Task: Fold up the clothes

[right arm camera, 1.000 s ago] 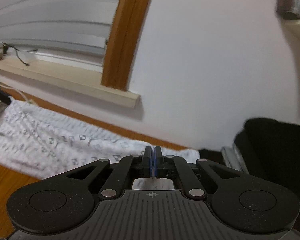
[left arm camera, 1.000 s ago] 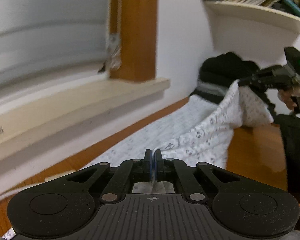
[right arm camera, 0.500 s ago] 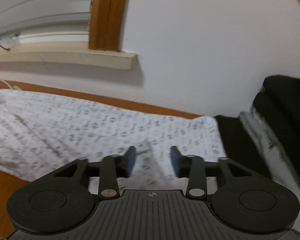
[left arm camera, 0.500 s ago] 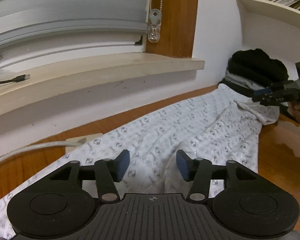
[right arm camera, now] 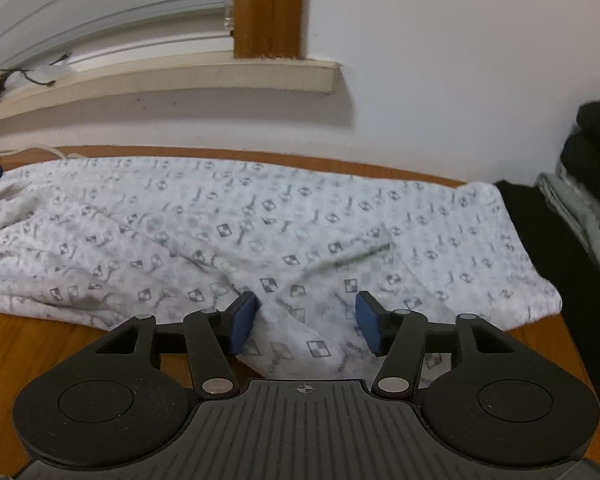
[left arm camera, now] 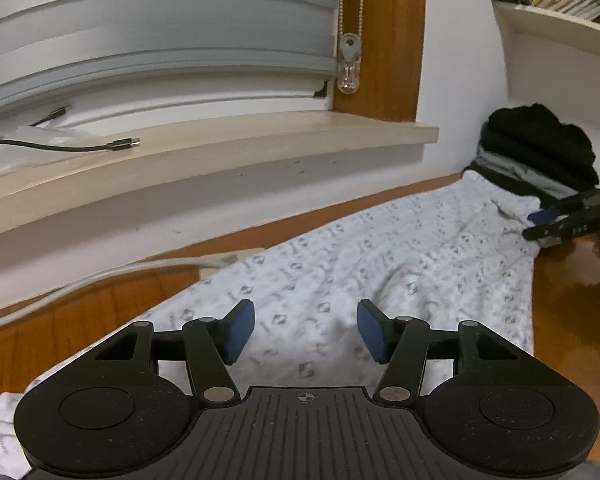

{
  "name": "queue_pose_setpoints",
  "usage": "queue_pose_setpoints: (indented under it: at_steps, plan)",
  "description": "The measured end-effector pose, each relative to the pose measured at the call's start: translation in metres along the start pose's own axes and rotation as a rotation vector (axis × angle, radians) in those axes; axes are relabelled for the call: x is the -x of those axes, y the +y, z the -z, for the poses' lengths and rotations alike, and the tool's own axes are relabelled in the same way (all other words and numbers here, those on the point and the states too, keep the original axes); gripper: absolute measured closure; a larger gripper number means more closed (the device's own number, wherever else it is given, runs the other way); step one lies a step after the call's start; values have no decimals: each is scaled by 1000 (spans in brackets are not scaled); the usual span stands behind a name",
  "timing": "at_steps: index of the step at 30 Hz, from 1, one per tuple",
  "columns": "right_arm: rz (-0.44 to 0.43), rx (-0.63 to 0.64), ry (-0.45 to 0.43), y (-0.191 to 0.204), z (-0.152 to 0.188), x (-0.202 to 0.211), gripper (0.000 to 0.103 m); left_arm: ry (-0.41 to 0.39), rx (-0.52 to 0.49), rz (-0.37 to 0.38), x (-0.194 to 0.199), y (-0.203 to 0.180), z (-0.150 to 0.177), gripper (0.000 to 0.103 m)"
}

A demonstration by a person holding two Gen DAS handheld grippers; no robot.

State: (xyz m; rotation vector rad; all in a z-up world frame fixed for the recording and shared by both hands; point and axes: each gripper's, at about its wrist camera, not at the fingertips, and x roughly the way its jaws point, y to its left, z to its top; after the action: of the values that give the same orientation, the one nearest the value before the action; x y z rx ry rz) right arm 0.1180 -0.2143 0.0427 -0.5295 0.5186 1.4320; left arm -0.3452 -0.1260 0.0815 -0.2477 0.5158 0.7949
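A white garment (left arm camera: 380, 264) printed with small grey motifs lies spread along the wooden table (left arm camera: 572, 320), close to the wall. My left gripper (left arm camera: 306, 330) hangs open just above its near end, with nothing pinched between the blue pads. In the right wrist view the same garment (right arm camera: 220, 232) stretches from left to right. My right gripper (right arm camera: 306, 322) stands open over the garment's front edge and its jaws are closing; a raised fold of cloth sits between the pads, which do not press on it. The right gripper (left arm camera: 556, 220) also shows at the garment's far end.
A pile of folded dark and grey clothes (left arm camera: 540, 148) sits against the wall past the garment's far end, also seen as the dark pile (right arm camera: 596, 152). A window sill (left arm camera: 220, 140) carries a black cable. A white cable (left arm camera: 100, 276) runs along the table. Book shelf (left arm camera: 560, 20) above.
Both grippers went from shut on the garment to open. The cloth dropped from its lifted drape and now lies flat on the table, and both hands sank toward it.
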Motion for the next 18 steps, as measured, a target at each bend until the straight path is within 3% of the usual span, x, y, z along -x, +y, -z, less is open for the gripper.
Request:
queue_pose_setpoints:
  at_steps: [1, 2, 4, 8, 13, 16, 18]
  plan:
    - [-2, -5, -6, -2, 1, 4, 89, 3, -3, -4, 1, 1, 1, 44]
    - [2, -6, -15, -3, 1, 8, 95, 5, -1, -5, 2, 3, 1, 45]
    - [25, -2, -44, -6, 1, 20, 96, 10, 4, -4, 6, 9, 3, 47]
    - [164, 37, -138, -13, 2, 58, 97, 33, -4, -8, 10, 17, 8, 52]
    - [300, 51, -156, -31, 14, 83, 97, 89, -49, 57, 4, 19, 12, 45]
    - [370, 48, -184, -39, 18, 90, 97, 114, -55, 72, -4, 17, 15, 45]
    - [408, 45, -213, -44, 17, 96, 97, 122, -62, 89, -8, 16, 18, 51]
